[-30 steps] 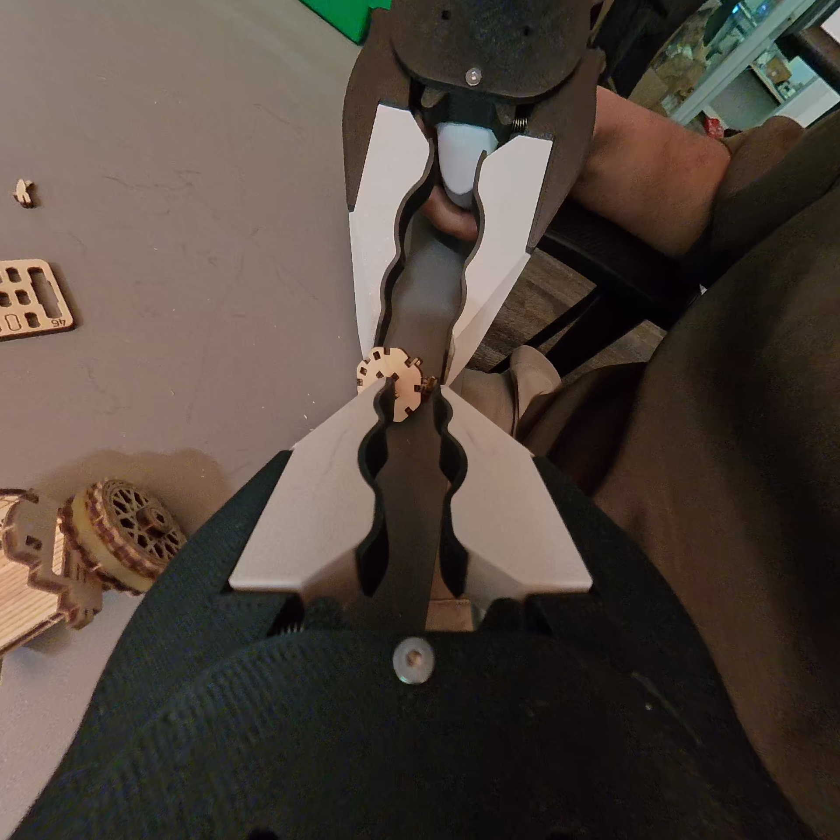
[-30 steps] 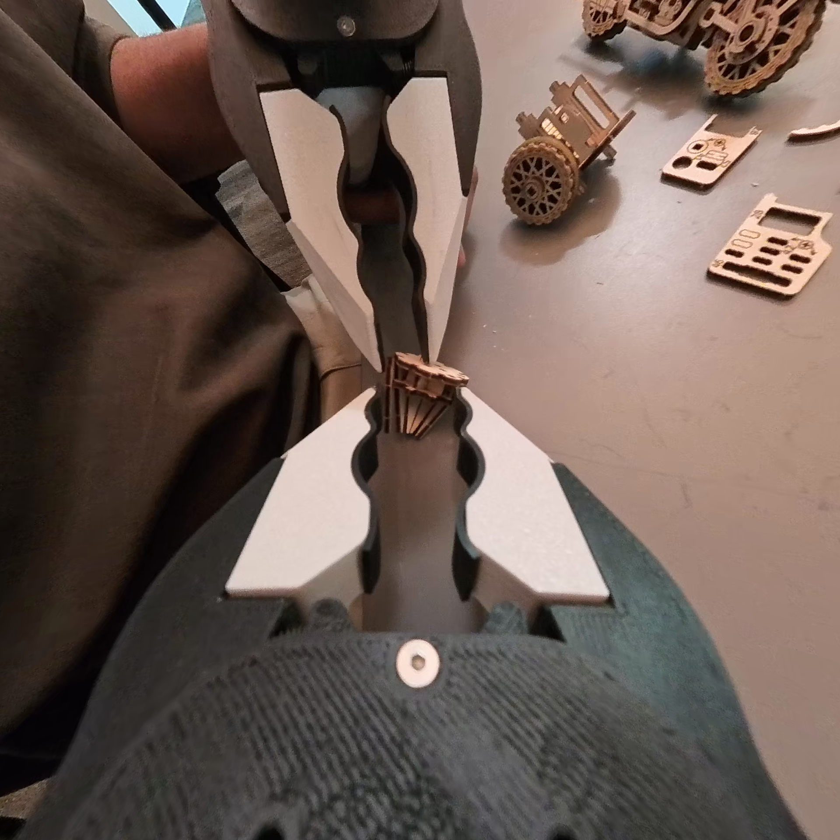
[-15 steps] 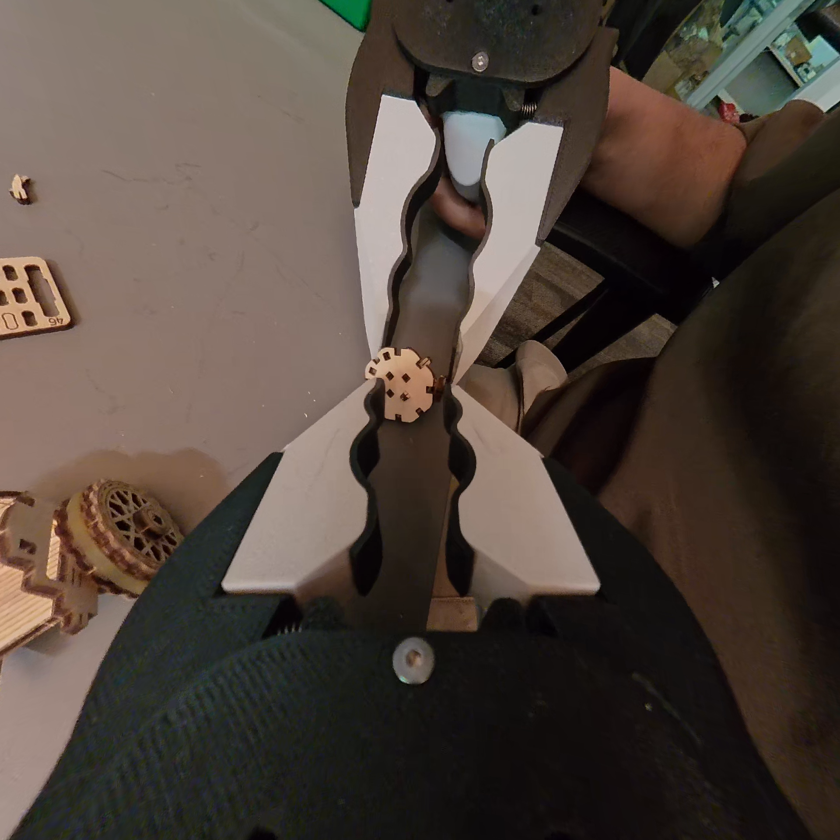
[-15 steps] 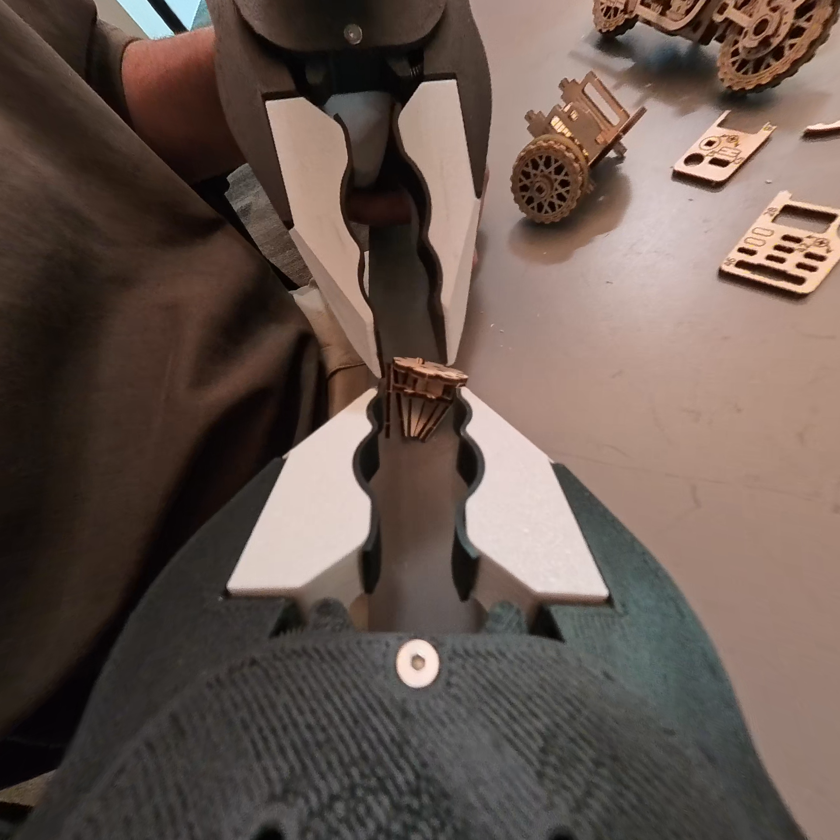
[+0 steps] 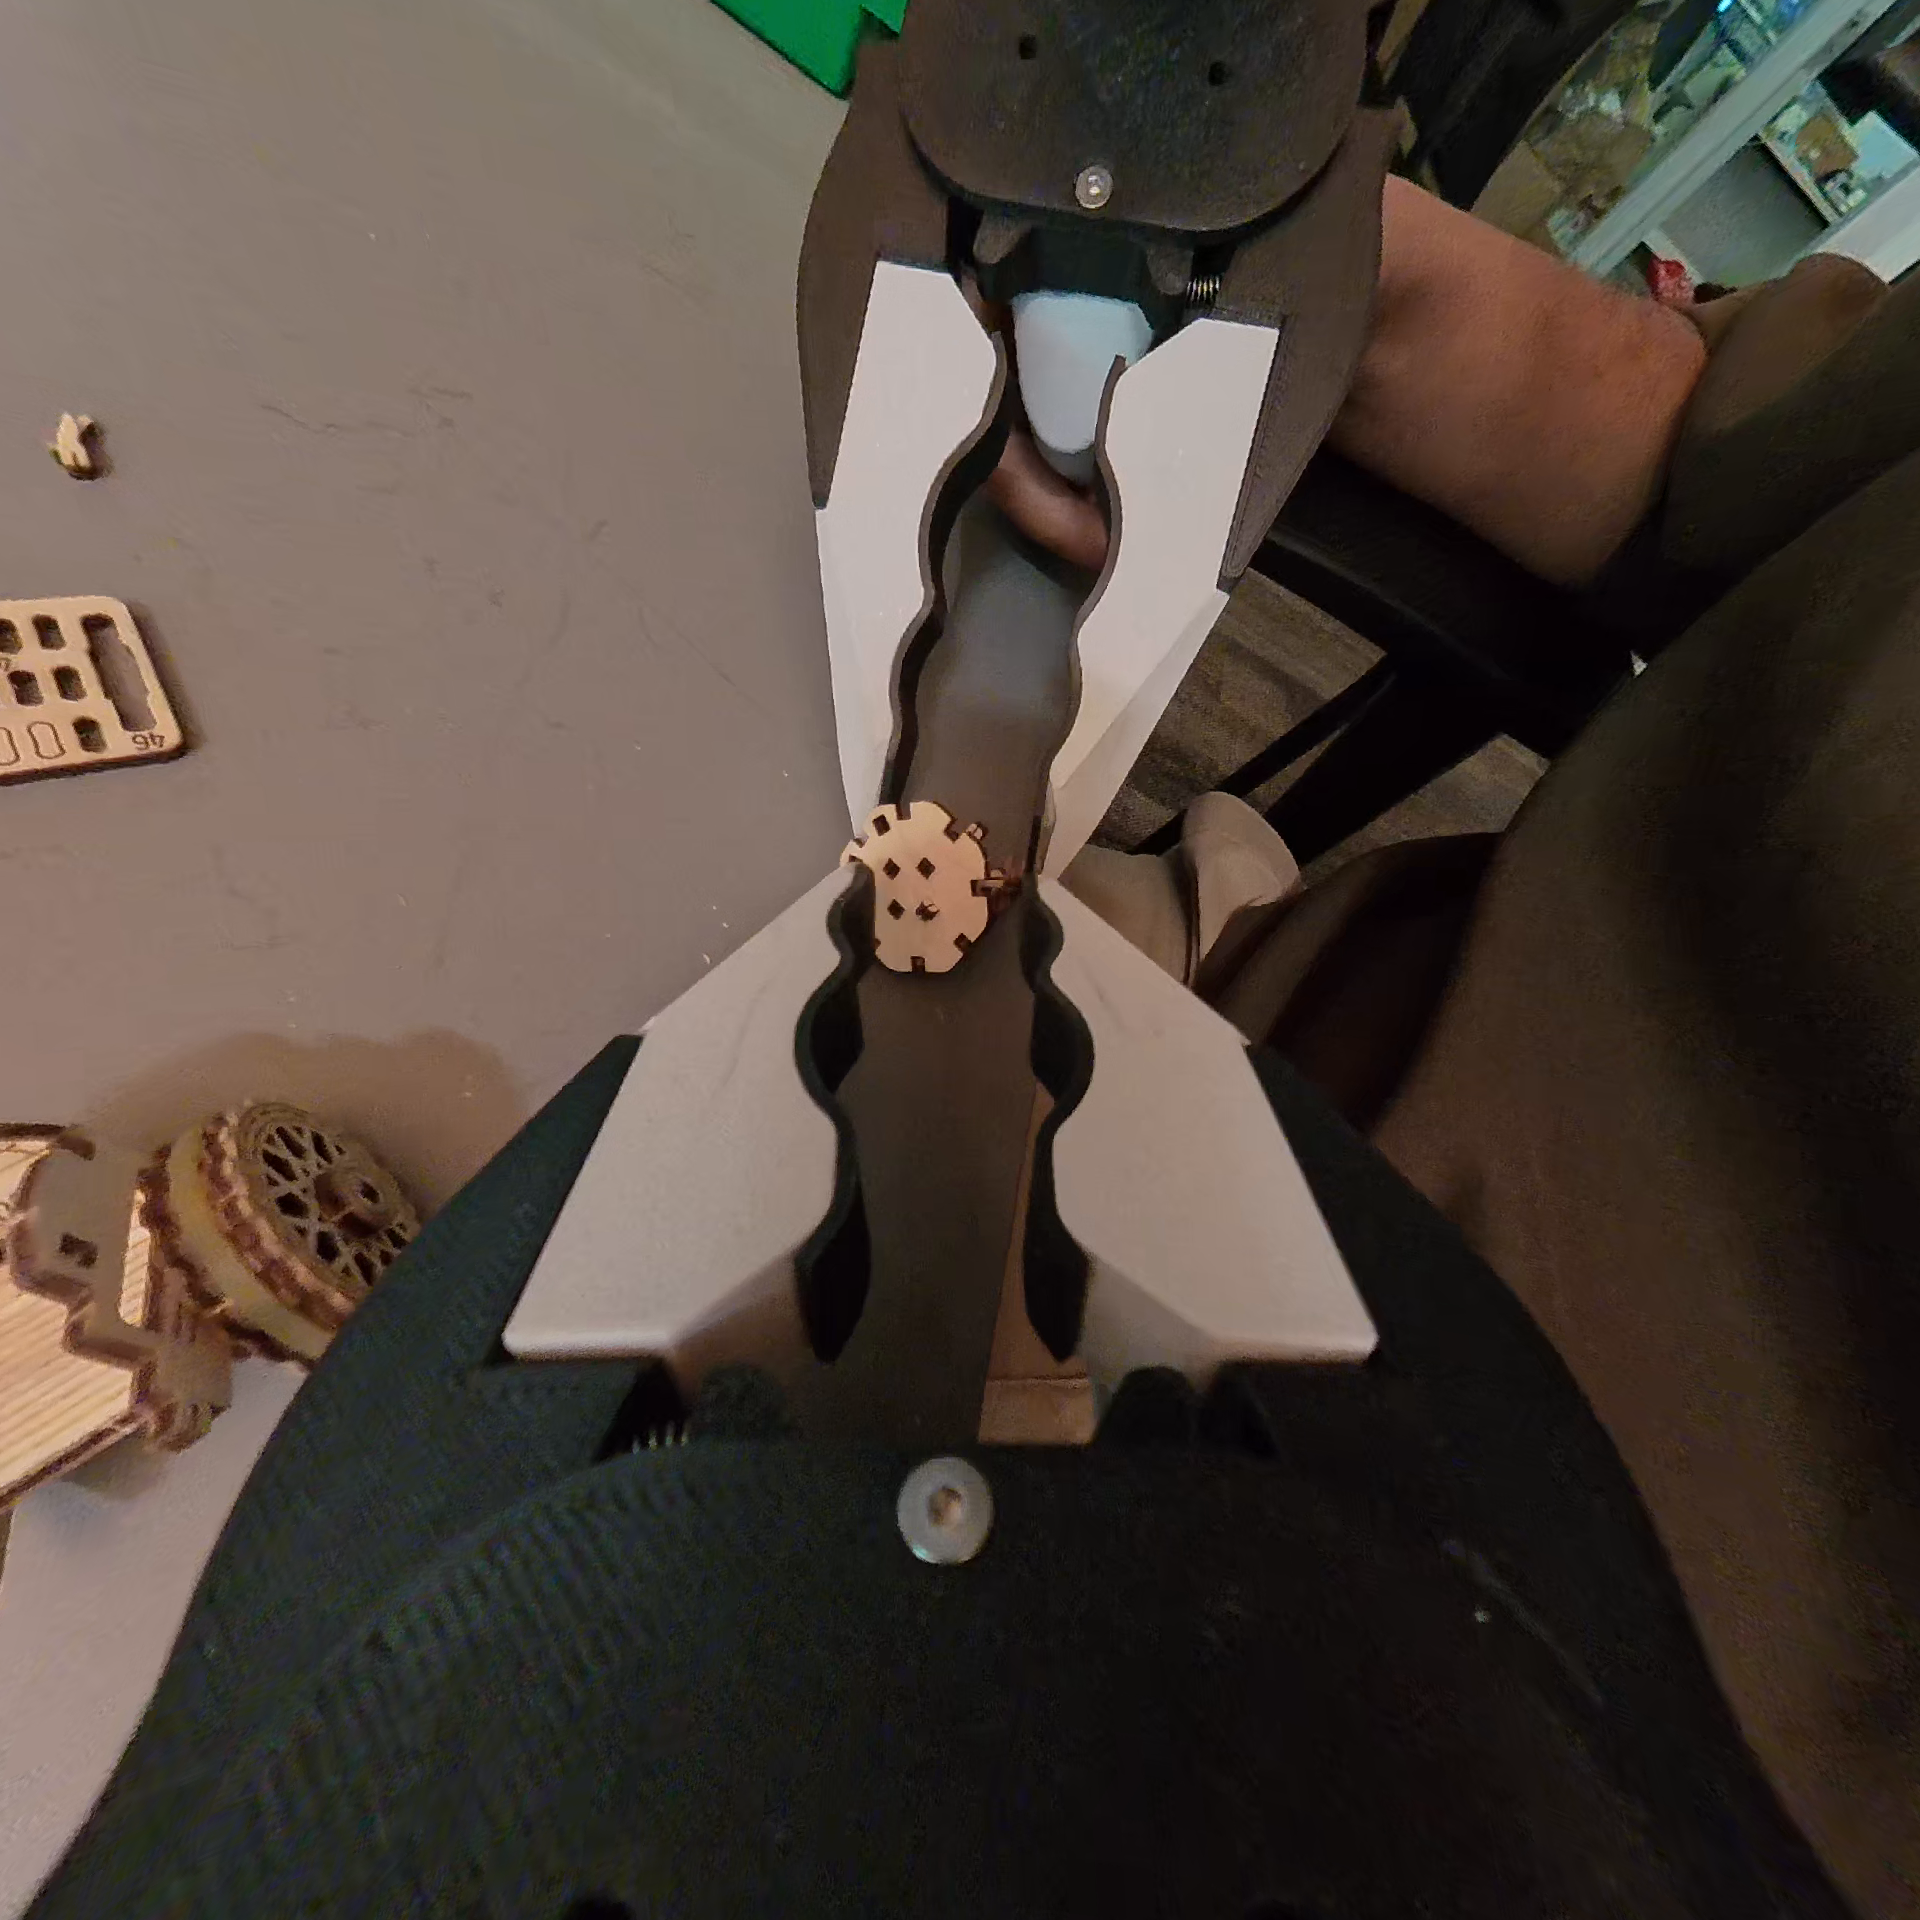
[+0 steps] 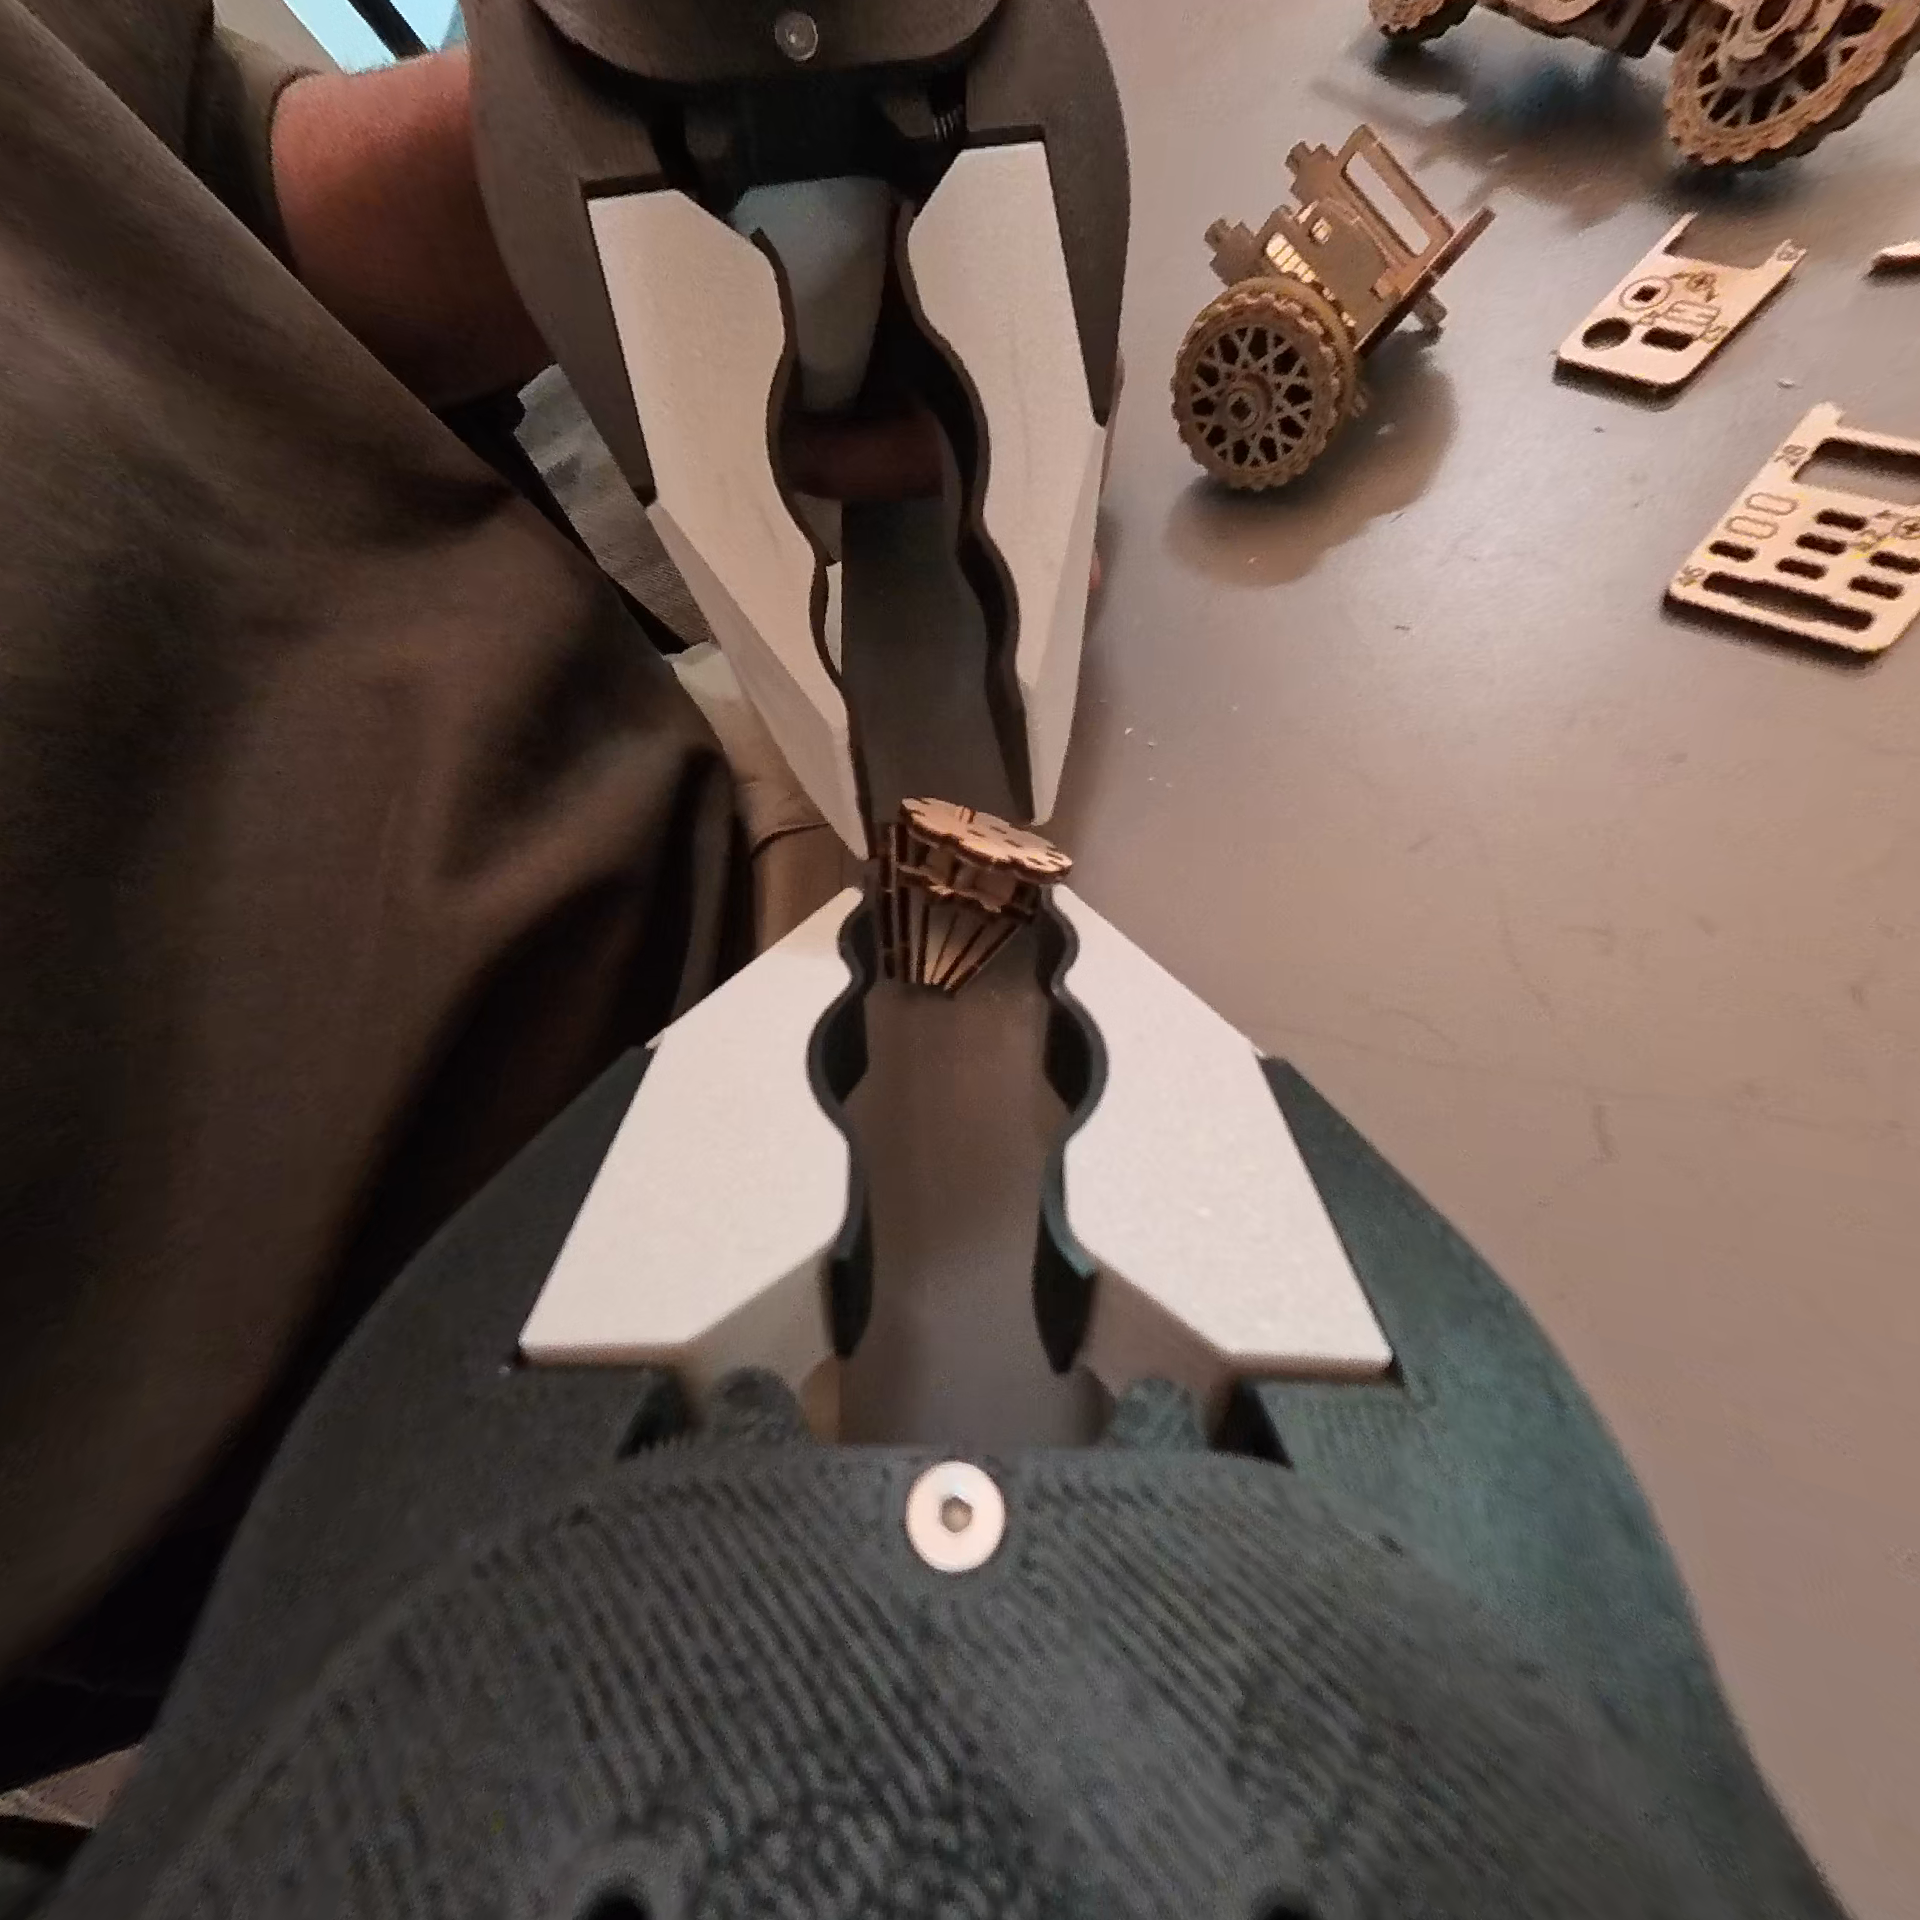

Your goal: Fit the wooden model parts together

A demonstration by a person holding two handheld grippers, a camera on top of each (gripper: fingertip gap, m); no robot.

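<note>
Grey tabletop (image 6: pixel 1455 935) runs beside our lap, and everything centres on the small wooden drum (image 6: pixel 961 894) held over its edge. Our right hand-held gripper (image 6: pixel 956 914) is clenched on the drum's slatted body. Our left hand-held gripper (image 5: pixel 940 883) meets it tip to tip; its fingers lie on either side of the notched disc (image 5: pixel 925 888) that caps the drum, but we cannot tell whether they pinch it. Well beyond the drum lie a wheeled model section (image 6: pixel 1309 343) and two flat cut-out sheets (image 6: pixel 1808 540).
</note>
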